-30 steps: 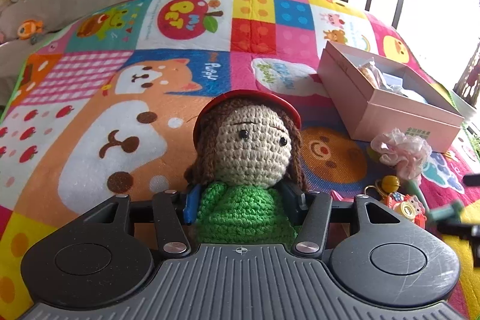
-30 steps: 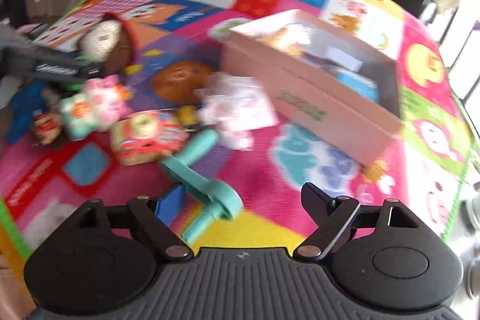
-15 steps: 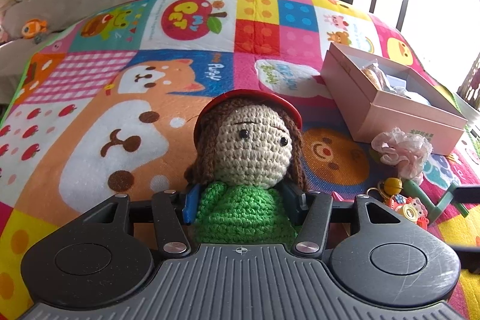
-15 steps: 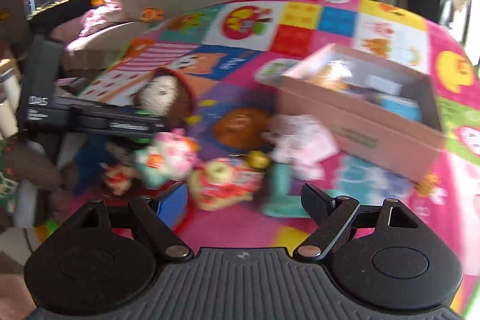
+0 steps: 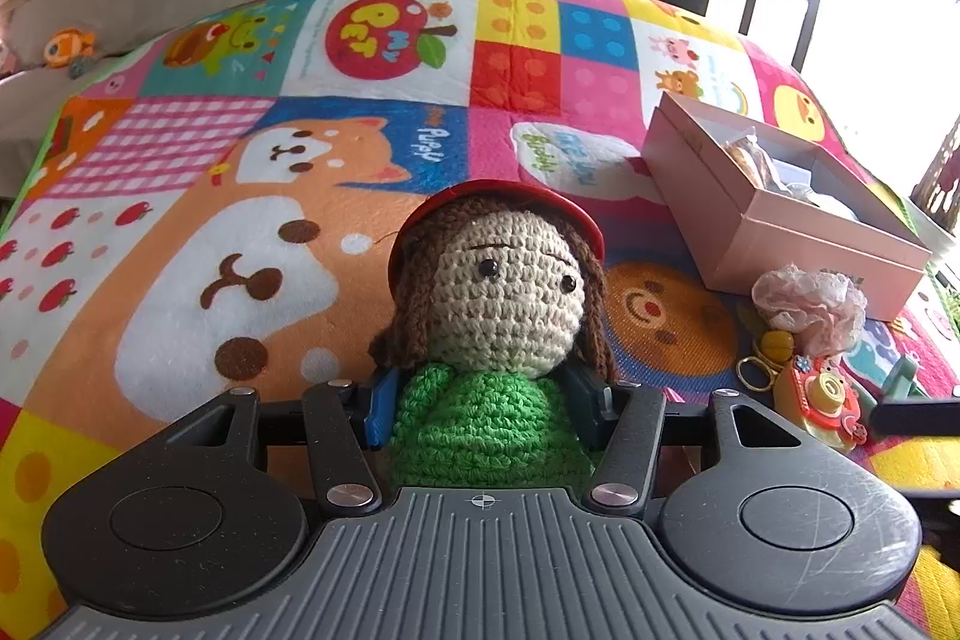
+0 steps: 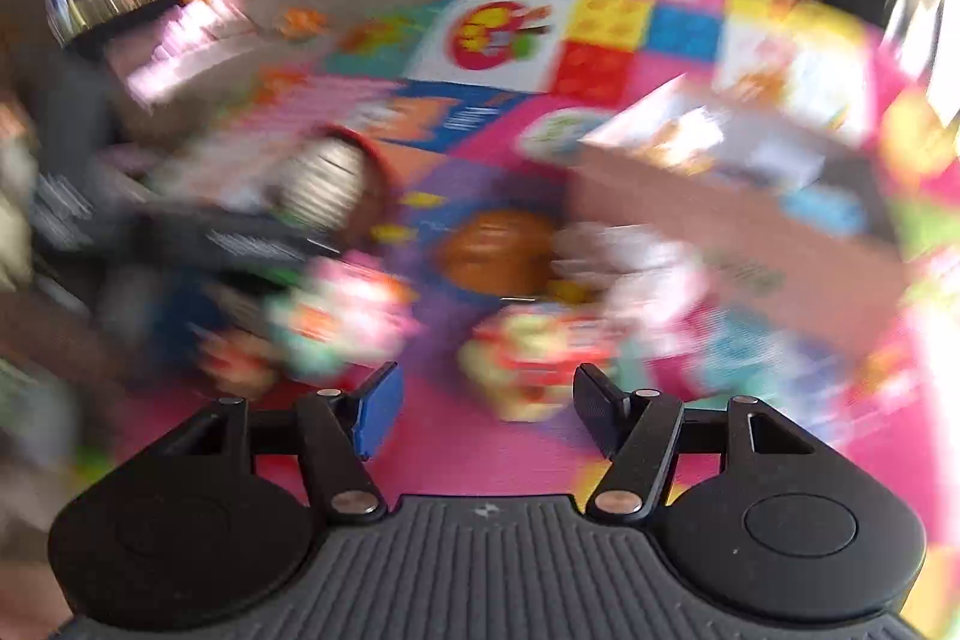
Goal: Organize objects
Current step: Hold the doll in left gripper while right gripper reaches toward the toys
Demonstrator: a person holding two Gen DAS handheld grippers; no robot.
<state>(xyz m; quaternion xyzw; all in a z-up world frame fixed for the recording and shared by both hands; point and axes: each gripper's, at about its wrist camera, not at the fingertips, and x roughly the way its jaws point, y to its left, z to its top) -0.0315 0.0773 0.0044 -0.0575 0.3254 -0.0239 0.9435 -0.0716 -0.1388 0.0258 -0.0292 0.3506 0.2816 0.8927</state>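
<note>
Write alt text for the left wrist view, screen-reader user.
The left claw grips a crocheted doll with brown hair, red hat and green top by its body, above a colourful patchwork play mat. To the right, an open pink box sits on the mat, with a frilly pink scrunchie and red toy camera nearer.

A patchwork cartoon play mat (image 5: 252,232) covers the floor. On it rest an open pink box (image 5: 780,244), a lace scrunchie (image 5: 810,298) and a toy camera (image 5: 822,400).
</note>
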